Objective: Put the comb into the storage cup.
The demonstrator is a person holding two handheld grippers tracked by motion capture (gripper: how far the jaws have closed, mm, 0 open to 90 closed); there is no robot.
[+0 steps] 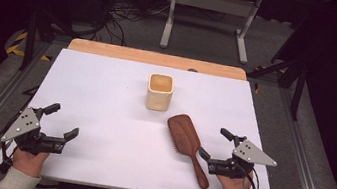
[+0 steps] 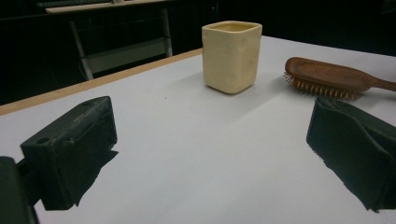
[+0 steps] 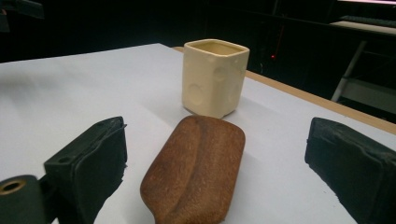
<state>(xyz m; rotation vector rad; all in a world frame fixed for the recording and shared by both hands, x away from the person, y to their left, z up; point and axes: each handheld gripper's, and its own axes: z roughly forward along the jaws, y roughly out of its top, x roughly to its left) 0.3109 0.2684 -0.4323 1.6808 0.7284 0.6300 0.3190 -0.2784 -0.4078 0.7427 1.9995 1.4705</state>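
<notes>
A wooden hairbrush (image 1: pixel 188 146) is laid bristles-down on the white table (image 1: pixel 105 95), its paddle head near a cream square cup (image 1: pixel 159 92) standing upright at mid-table and its handle pointed toward the person's side. The right gripper (image 1: pixel 215 148) is held with jaws wide, empty, just beside the handle; the left gripper (image 1: pixel 62 121) is likewise spread wide and empty, well apart from both things. The brush is judged stiff, light and not fragile; its smooth rounded back may slip, so the narrow handle is judged the better place for a hold. The cup, apparently ceramic, is judged heavier, breakable and best taken across two opposite walls. In the left gripper view the bristles (image 2: pixel 317 87) are seen in profile under the head. In the right gripper view the grained back of the head and shallow dimples on the cup's walls are shown. In the high view the full handle is shown.
</notes>
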